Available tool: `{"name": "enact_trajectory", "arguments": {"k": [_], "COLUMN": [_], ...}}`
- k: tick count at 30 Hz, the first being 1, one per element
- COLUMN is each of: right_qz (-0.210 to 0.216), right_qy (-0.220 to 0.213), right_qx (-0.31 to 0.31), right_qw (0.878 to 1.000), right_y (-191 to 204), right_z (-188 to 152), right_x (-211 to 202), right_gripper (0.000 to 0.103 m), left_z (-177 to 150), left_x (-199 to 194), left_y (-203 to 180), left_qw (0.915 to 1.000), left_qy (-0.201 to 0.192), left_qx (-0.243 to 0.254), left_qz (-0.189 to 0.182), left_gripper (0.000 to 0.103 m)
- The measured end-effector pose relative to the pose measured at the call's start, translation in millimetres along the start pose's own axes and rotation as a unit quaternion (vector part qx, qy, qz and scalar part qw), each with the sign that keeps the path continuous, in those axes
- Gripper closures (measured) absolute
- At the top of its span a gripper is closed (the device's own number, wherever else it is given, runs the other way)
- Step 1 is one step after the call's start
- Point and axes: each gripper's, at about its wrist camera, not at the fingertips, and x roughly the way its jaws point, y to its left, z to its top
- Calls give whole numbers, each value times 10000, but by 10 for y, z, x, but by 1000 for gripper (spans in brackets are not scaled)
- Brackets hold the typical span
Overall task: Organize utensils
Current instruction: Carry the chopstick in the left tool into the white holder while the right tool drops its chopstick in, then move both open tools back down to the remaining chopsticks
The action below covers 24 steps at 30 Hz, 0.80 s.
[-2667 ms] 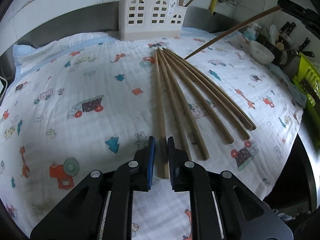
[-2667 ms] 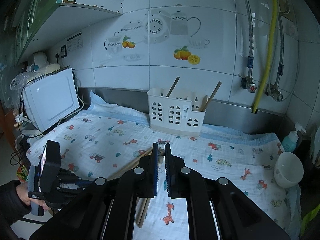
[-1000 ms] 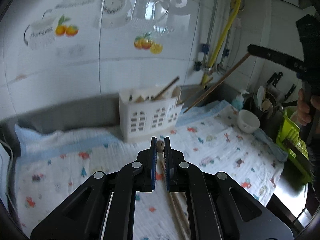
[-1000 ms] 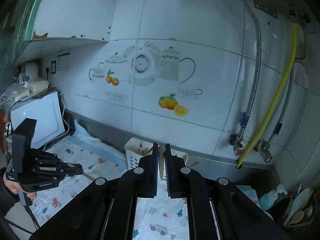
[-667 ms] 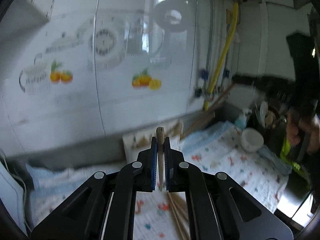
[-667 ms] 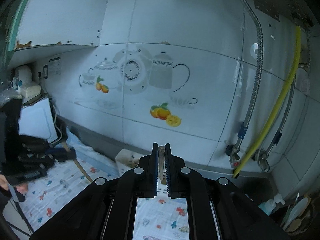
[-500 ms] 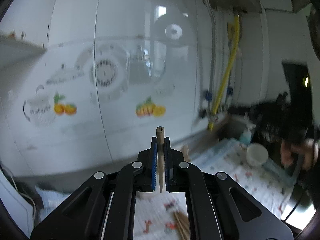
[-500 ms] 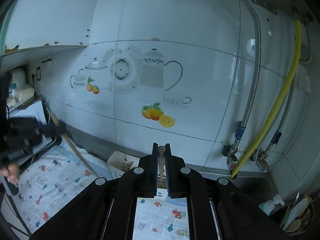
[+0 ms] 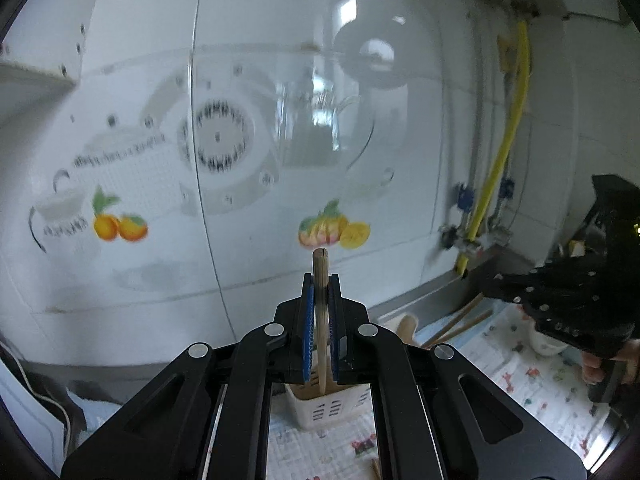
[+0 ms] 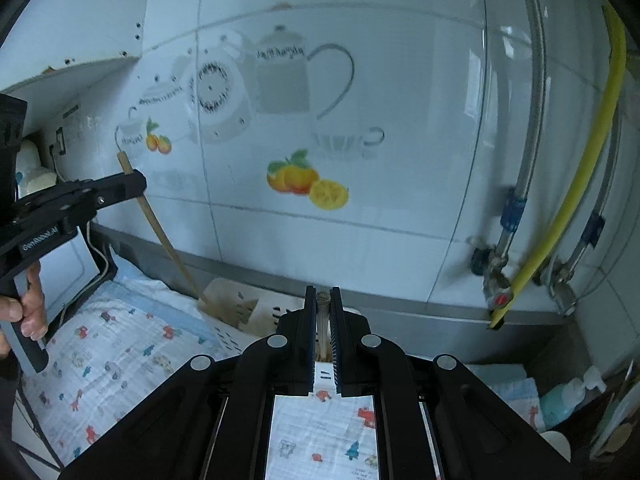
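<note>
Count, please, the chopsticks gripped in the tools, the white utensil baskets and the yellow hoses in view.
Gripped chopsticks: 2, one in the left tool, one in the right tool
White utensil baskets: 1
Yellow hoses: 1
Total: 4

Left gripper (image 9: 320, 308): formerly low over the bench at the row of sticks on the printed cloth (image 9: 532, 364); now raised and tipped up toward the tiled wall. Its chopstick (image 9: 321, 304), formerly flat on the cloth, now upright between the jaws, lower end at the white utensil holder (image 10: 244, 312).

Right gripper (image 10: 322, 320): likewise lifted from the cloth to face the wall; its stick (image 10: 322, 312), earlier slanting over the cloth, now stands on end above the holder.
</note>
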Motion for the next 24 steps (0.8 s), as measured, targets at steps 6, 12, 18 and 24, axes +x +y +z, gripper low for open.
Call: {"name": "enact_trajectory", "arguments": {"k": [6,12,18,24], "right_qz": [-7,31,280,588], "right_qy": [-32,-228,-367,-405], "right_qx": [52,14,-127,-223], "right_qw": [10000,9997,9989,9972], "right_y": [-23,23,235,520], "right_z": [-34,-50,-305,-770], "right_x": [30,-232,-662,-1044], "right_gripper": [91,90,90,82], "left_z": [-140,-160,-292,-725], "left_x": [200,40,-380,-835], "left_y": [101,116,91,32], "left_qw": [9993,9994,9997,9996], "left_qy": [264,191,90,175], "left_qx": [-229,-258,-203,-209], "left_qz": [-115,-102,-53,-70], "left_gripper": [95,90,73,56]}}
